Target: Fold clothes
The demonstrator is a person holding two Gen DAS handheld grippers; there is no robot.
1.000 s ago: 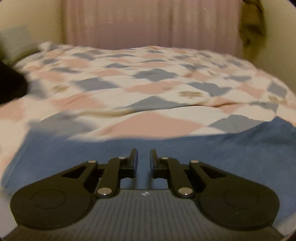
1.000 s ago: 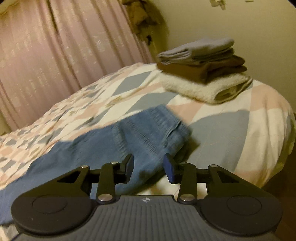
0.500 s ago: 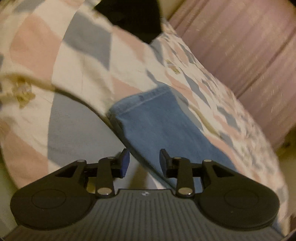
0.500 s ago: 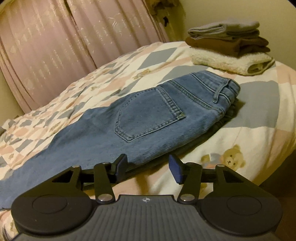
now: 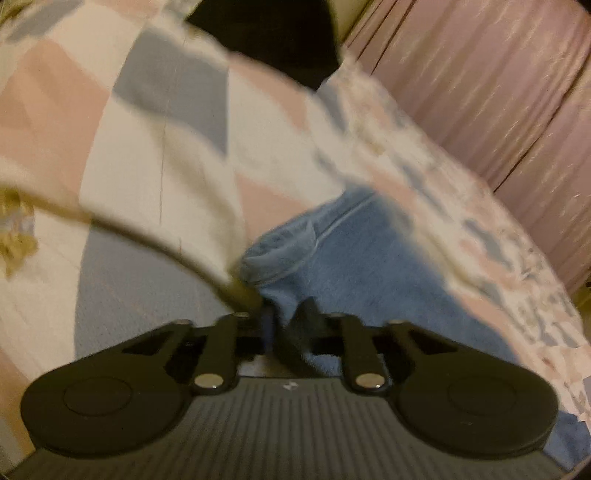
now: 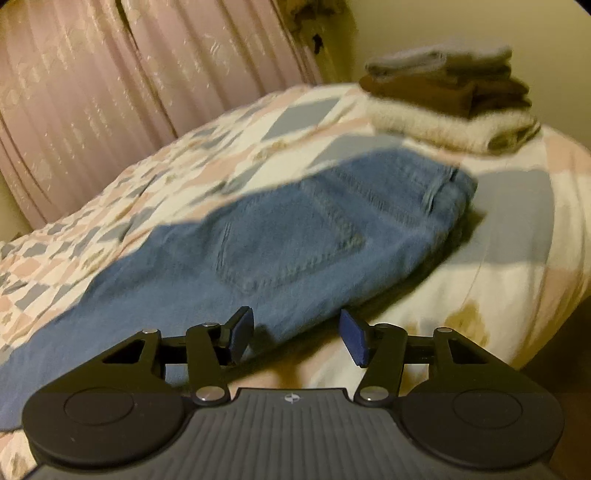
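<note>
Jeans (image 6: 295,236): blue denim, laid lengthwise across the bed; a back pocket is shown face up, with the waistband end turned toward the stack of folded items. The hem of the leg (image 5: 280,251) is seen in the left wrist view, bunched and slightly raised off the cover.
Left gripper (image 5: 286,314): fingers drawn close together on the hem edge of the jeans; denim is pinched between them.
Right gripper (image 6: 297,334): fingers spread wide apart, nothing held; it is positioned just beside the near edge of the jeans, below the pocket.
Bed cover (image 6: 517,236): quilted in pink, grey-blue and cream diamonds; the jeans are carried on it.
Folded stack (image 6: 450,99): a grey item on a brown item on a cream fleecy item, placed at the far corner of the bed, apart from the jeans.
Curtain (image 6: 129,81): pink, pleated, hung behind the bed.
Dark object (image 5: 273,33): black, at the far end of the bed; too blurred to be identified.
</note>
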